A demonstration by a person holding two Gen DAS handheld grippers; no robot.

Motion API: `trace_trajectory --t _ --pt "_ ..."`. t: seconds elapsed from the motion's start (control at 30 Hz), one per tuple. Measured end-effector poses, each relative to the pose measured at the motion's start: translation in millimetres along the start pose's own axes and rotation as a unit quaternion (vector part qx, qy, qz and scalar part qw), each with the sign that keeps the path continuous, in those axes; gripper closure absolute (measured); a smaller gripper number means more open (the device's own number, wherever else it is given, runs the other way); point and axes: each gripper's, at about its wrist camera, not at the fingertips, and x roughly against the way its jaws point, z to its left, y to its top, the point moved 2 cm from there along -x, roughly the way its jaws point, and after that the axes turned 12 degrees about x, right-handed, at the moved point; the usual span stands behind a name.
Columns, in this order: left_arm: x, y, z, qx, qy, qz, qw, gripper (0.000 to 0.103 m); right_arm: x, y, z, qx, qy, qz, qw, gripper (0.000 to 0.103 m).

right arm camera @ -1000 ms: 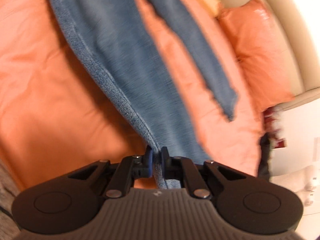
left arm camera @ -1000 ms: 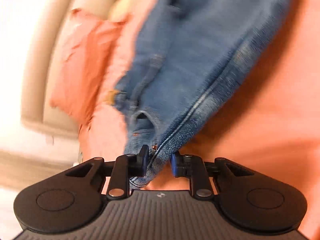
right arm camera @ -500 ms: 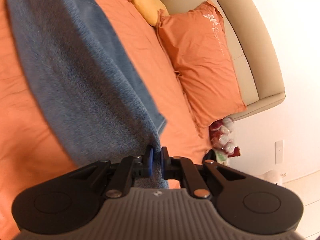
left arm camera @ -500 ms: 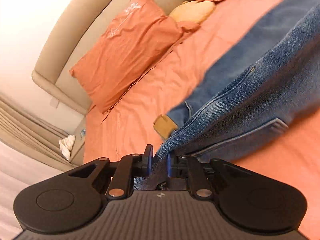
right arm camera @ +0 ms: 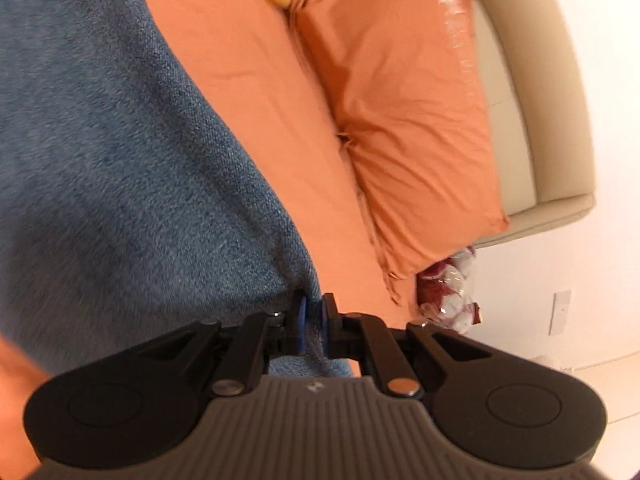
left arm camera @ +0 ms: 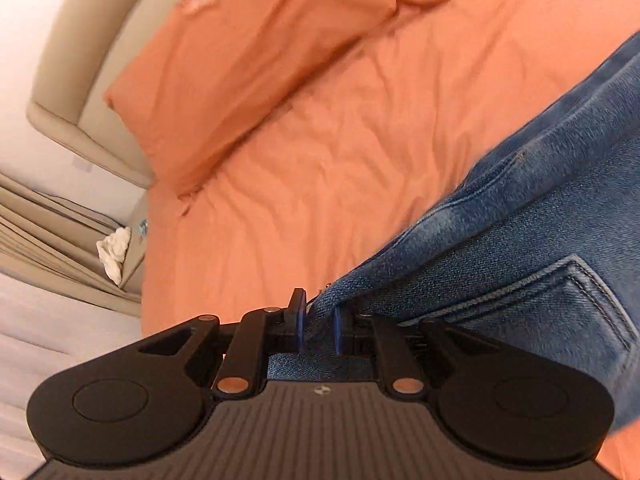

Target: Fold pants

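Orange bed (left arm camera: 320,168); pillow (left arm camera: 248,64), jeans (left arm camera: 540,220).

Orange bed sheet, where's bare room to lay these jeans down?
Bare sheet lies between the jeans and the orange pillow, and again between jeans and pillow in the right view. Crowded near the headboard.

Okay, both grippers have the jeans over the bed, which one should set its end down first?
Probably the left hand-held gripper: it is clamped on the jeans beside the back pocket, the bulkier end, with bare orange sheet ahead. The right hand-held gripper grips plain denim.
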Motion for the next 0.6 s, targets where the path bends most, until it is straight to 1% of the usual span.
trace_trajectory --t 0.07,0.13,0.2,0.27,0.3,0.37,0.43,0.5,0.53,0.6 --pt "-15 1 -10 -0.008 0.005 0.009 0.9999 0.088 -19 12 9 0.007 0.013 0.011 1.0 0.103" --pt "-28 -2 -22 -0.029 0.016 0.015 0.9993 0.088 -36 21 18 0.017 0.025 0.022 0.999 0.103" --pt "-37 -4 -31 -0.036 0.021 0.015 0.999 0.088 -48 24 25 0.016 0.038 0.028 0.999 0.103" --pt "-36 -10 -33 -0.03 0.026 -0.001 0.9992 0.089 -54 26 31 0.024 0.047 0.031 0.998 0.103" --pt "-33 -12 -33 -0.027 0.026 -0.009 0.9993 0.089 -52 25 33 0.03 0.044 0.028 0.998 0.103" --pt "-20 -14 -25 -0.018 0.021 -0.026 0.9993 0.09 -39 23 27 0.025 0.035 0.016 0.999 0.103" --pt "-5 -10 -11 0.004 0.007 -0.046 0.9989 0.089 -27 18 13 0.006 0.032 0.005 0.999 0.103" --pt "2 -2 1 0.019 -0.008 -0.06 0.998 0.089 -25 18 4 0.005 0.037 0.006 0.999 0.103" --pt "0 3 3 0.02 -0.013 -0.061 0.9979 0.089 -28 20 3 0.01 0.041 0.01 0.999 0.103" --pt "-11 14 -3 0.016 -0.014 -0.048 0.9986 0.089 -38 23 5 0.019 0.042 0.019 0.999 0.103"
